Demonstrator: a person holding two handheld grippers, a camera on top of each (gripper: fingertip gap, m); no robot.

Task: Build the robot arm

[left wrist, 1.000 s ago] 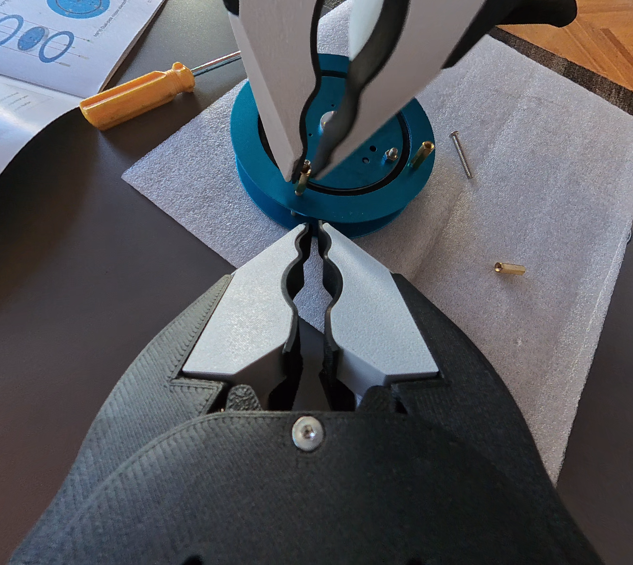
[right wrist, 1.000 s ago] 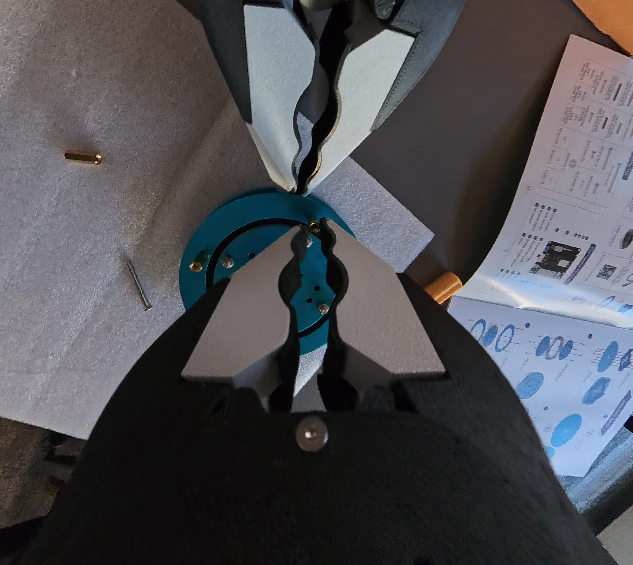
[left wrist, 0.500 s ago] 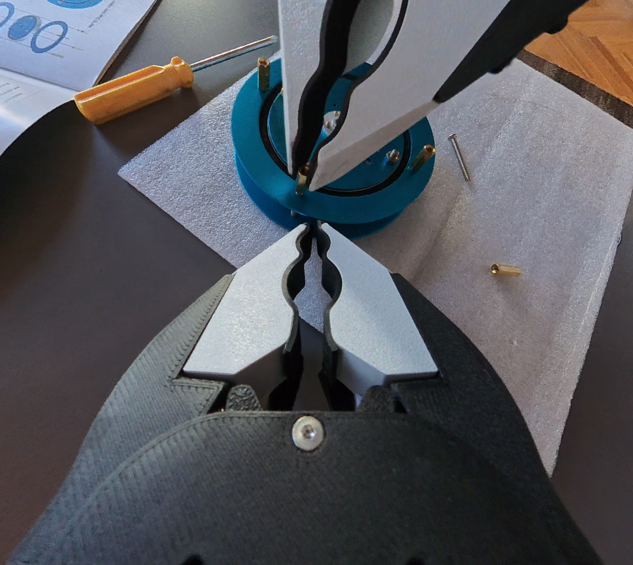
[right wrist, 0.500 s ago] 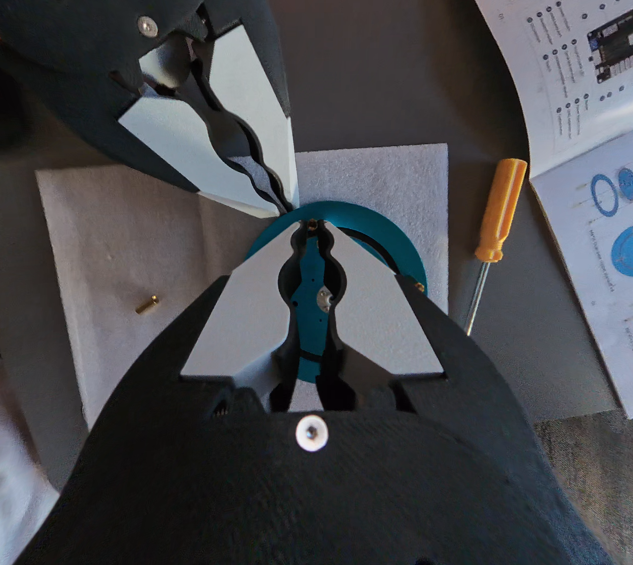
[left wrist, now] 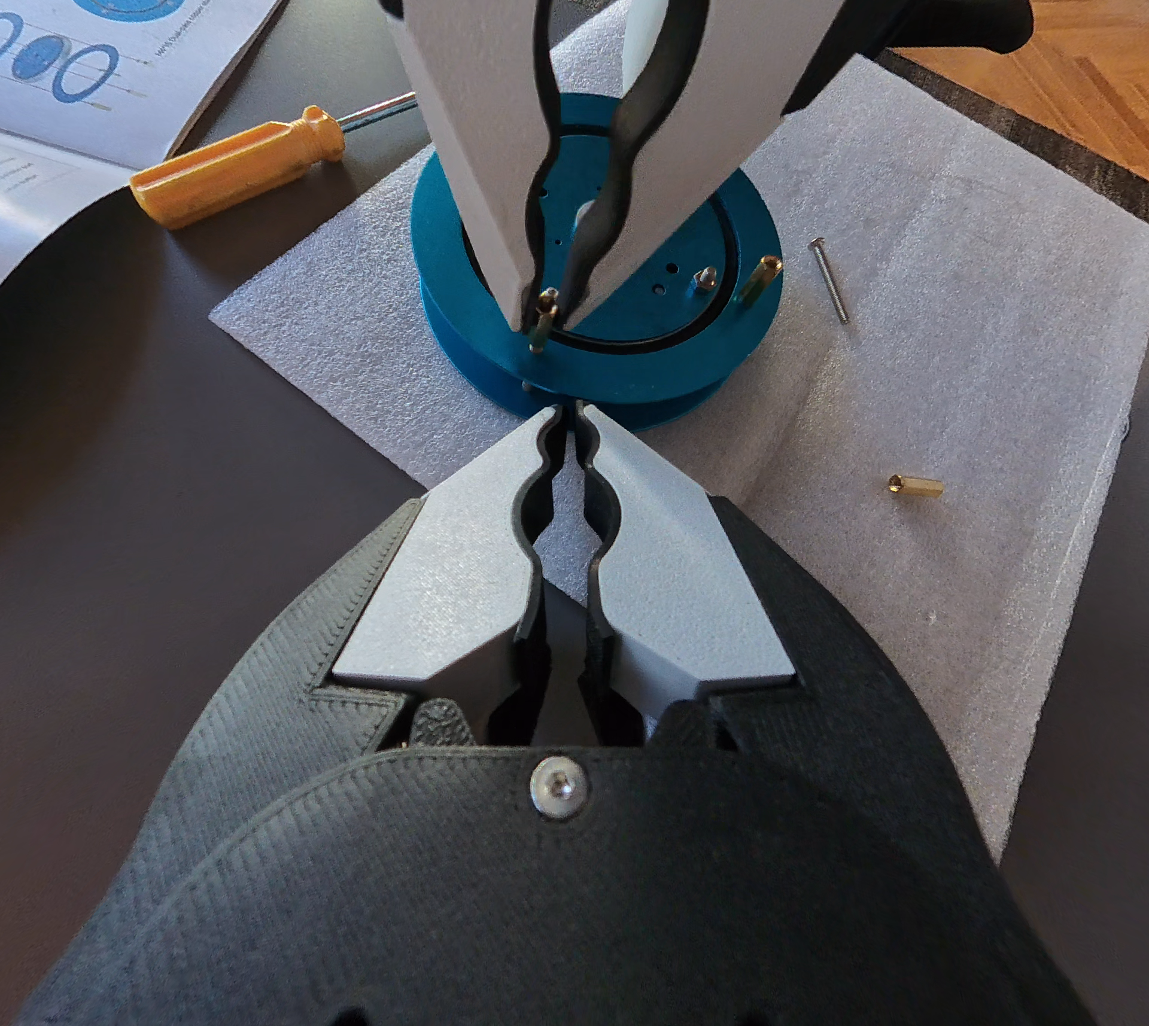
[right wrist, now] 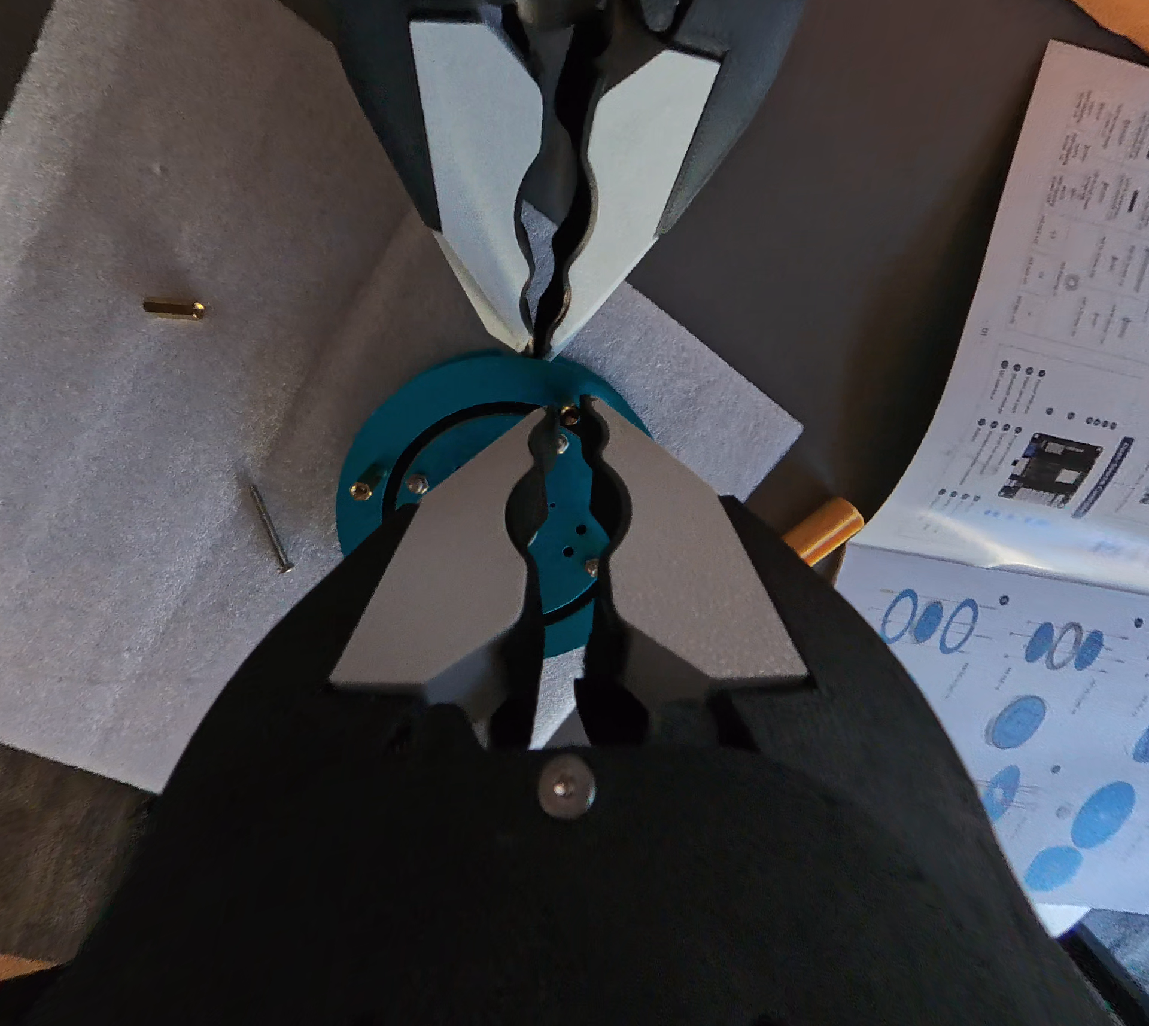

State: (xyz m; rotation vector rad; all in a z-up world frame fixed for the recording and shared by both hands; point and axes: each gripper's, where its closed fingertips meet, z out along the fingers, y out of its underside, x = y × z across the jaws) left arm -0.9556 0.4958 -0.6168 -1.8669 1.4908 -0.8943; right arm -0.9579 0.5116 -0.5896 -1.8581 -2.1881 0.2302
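Observation:
A blue metal disc (left wrist: pixel 622 368) lies flat on a white foam sheet (left wrist: pixel 932 374). My right gripper (left wrist: pixel 547 307) comes down from above and is shut on a brass standoff (left wrist: pixel 542 320) that stands upright on the disc's near rim. In the right wrist view the right gripper (right wrist: pixel 569 415) pinches the standoff (right wrist: pixel 569 413) over the disc (right wrist: pixel 435 399). My left gripper (left wrist: pixel 569 412) is shut, with its tips against the disc's near edge; it also shows in the right wrist view (right wrist: pixel 539 345). A second standoff (left wrist: pixel 760 278) stands on the disc's right rim.
A loose brass standoff (left wrist: pixel 914 486) and a long thin screw (left wrist: pixel 828 281) lie on the foam to the right. A yellow-handled screwdriver (left wrist: pixel 236 169) and an open printed manual (left wrist: pixel 93 1) lie on the dark table to the left. Wooden floor (left wrist: pixel 1088 33) shows beyond the table. Less than 4 cm separates the two grippers' tips. The yellow-handled screwdriver (left wrist: pixel 236 169) is about 12 cm from both grippers' fingertips.
The right gripper turned about the standoff half a second ago and is now back at its earlier angle, still shut on it. The left gripper and the disc have stayed put.

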